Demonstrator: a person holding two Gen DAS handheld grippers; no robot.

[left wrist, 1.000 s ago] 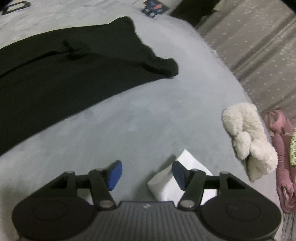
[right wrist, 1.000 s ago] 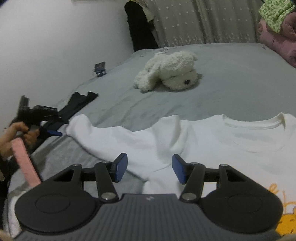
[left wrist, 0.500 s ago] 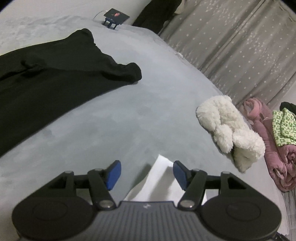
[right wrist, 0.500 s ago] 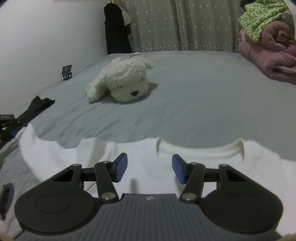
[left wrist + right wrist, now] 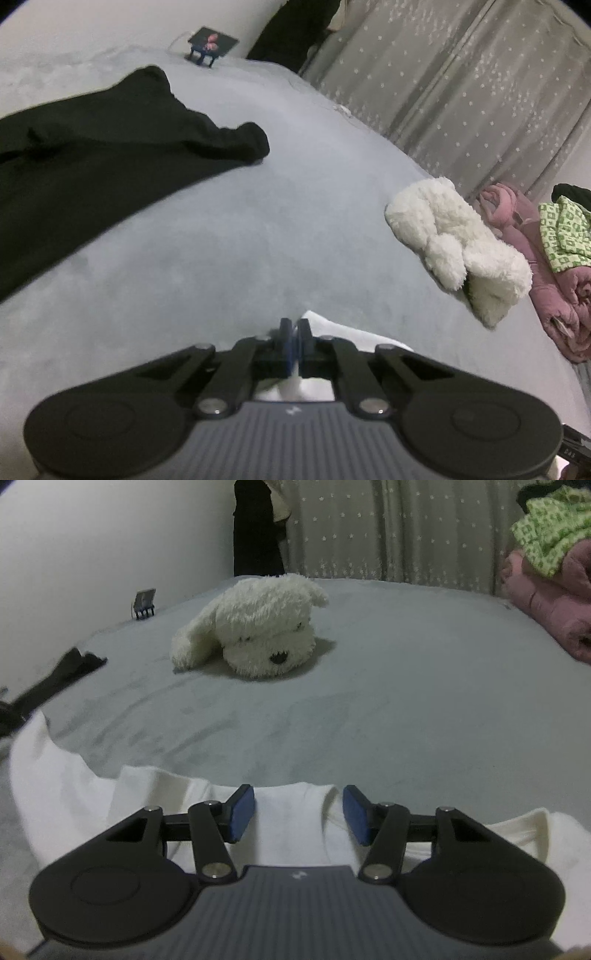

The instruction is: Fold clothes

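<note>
Grasping is the step in hand: the left gripper [image 5: 294, 334] has pinched a corner of the white shirt [image 5: 291, 823] lying on the grey bed [image 5: 369, 720], while the right gripper [image 5: 298, 818], jaws apart and closing, straddles its shoulder edge and should clamp next.

The right tool [image 5: 298, 814] hangs parted over the white shirt [image 5: 288, 823], perhaps at its shoulder.
</note>
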